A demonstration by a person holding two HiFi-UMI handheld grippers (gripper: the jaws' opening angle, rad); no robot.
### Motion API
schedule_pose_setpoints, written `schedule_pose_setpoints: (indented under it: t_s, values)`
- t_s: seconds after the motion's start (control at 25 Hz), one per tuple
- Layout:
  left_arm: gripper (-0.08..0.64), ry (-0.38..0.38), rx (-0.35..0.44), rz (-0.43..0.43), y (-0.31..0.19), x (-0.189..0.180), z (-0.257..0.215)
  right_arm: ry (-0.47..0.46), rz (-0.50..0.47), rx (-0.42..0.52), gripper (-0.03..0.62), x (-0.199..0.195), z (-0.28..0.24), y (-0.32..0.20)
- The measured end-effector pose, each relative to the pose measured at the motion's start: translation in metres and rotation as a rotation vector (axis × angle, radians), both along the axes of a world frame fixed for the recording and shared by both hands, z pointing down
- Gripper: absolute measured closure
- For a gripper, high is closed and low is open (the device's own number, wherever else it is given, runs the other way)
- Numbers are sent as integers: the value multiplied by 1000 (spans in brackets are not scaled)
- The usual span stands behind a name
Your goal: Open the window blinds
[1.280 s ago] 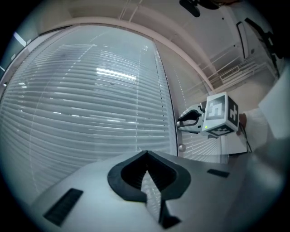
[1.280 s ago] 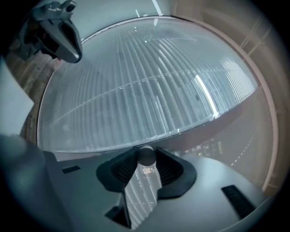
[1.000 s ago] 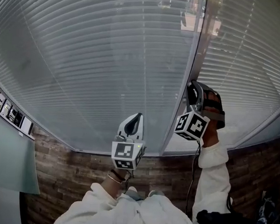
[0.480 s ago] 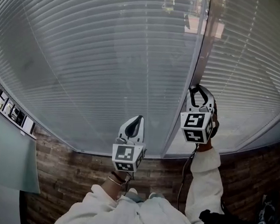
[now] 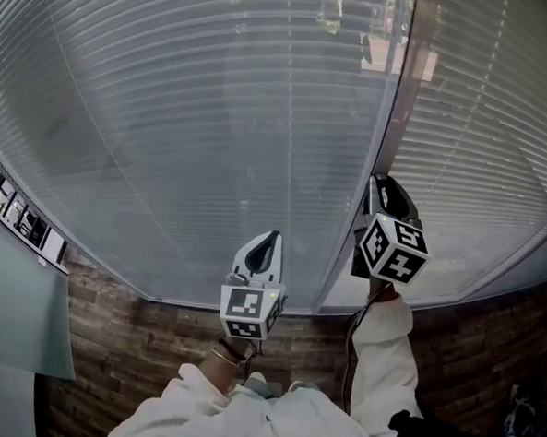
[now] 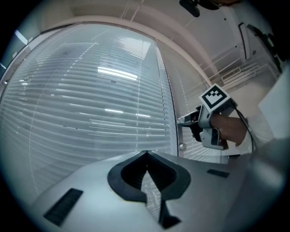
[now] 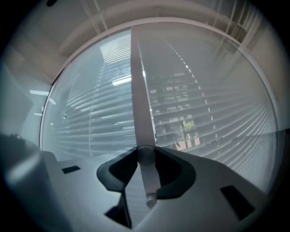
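Item: tilt wand (image 7: 141, 113), hung between two window blinds (image 5: 197, 116). It was clamped near its lower end by the right gripper (image 7: 146, 156), probably so the slats could be turned. Left gripper (image 6: 146, 155): jaws pressed together, nothing held, kept level, spare.

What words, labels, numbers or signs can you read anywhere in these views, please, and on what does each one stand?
No text can be read in any view.
Marker cubes: black-and-white square patterns only, no letters or digits.
Small panels in a row at the head view's left edge: whether they bear print cannot be told, too small.
Window blinds: no print visible.
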State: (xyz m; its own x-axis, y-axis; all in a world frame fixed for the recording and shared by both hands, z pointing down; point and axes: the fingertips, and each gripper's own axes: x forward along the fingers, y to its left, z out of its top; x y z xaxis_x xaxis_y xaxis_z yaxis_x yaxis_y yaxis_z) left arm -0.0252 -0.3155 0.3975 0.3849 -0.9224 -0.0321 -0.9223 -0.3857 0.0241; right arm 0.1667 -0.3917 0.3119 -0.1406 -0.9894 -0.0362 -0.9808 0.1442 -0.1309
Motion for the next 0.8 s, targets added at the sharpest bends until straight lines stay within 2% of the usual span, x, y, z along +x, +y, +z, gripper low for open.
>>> schedule_pose_setpoints:
  t_s: [0.8]
  values:
    - [558,10,6,29,2,-11,-1,-1007,-32,17,468,11,6,2]
